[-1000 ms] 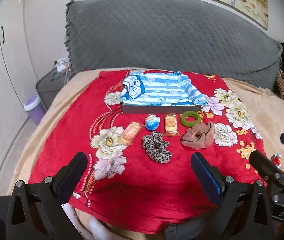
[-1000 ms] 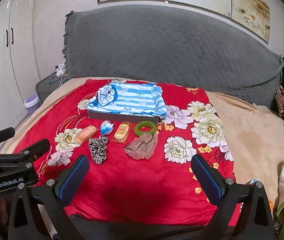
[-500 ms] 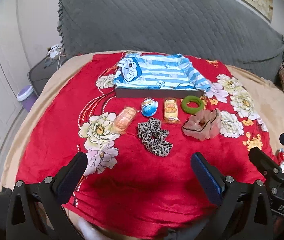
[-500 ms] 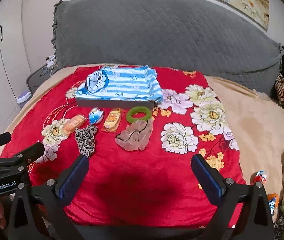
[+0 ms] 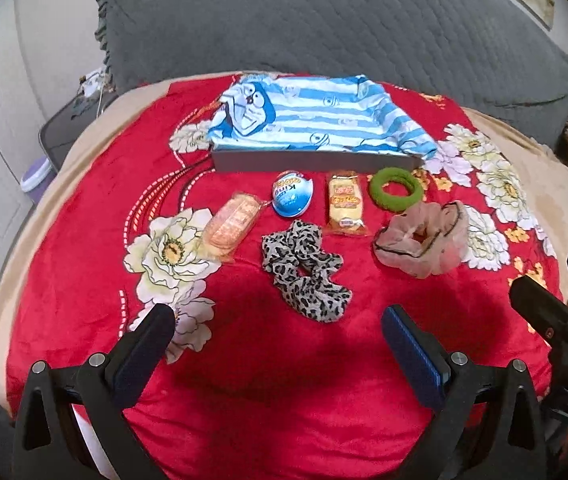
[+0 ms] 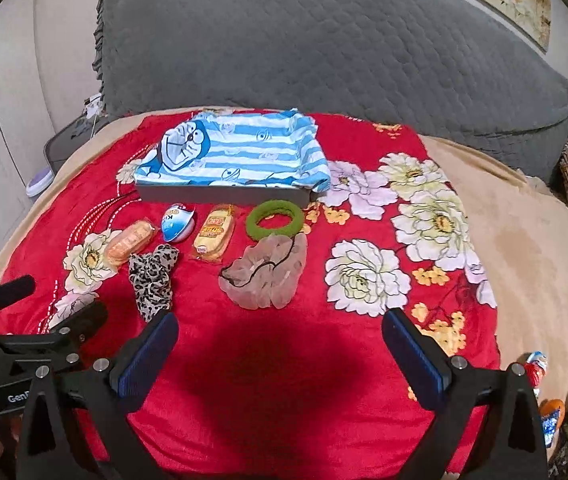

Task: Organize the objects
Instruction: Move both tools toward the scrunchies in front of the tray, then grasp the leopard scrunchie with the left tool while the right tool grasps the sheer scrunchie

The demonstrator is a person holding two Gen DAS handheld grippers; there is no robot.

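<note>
On the red floral blanket (image 5: 324, 360) lie a leopard scrunchie (image 5: 304, 272) (image 6: 152, 280), a beige sheer scrunchie (image 5: 424, 240) (image 6: 268, 272), a green ring (image 5: 396, 189) (image 6: 275, 219), a yellow snack pack (image 5: 344, 204) (image 6: 214, 232), a blue egg (image 5: 292, 199) (image 6: 178, 222) and an orange biscuit pack (image 5: 230, 226) (image 6: 130, 242). Behind them stands a grey box lined with blue striped cloth (image 5: 312, 128) (image 6: 232, 160). My left gripper (image 5: 276, 344) is open and empty, just short of the leopard scrunchie. My right gripper (image 6: 280, 348) is open and empty, short of the beige scrunchie.
A grey quilted headboard (image 5: 324, 20) rises behind the bed. A dark side table (image 5: 68, 128) and a purple bin (image 5: 36, 176) stand at the left. Clothes and small items (image 6: 540, 368) lie at the right edge of the beige cover (image 6: 532, 240).
Both grippers have moved forward and lower toward the row of objects, which now look larger. Both stay open. Nothing on the blanket has moved.
</note>
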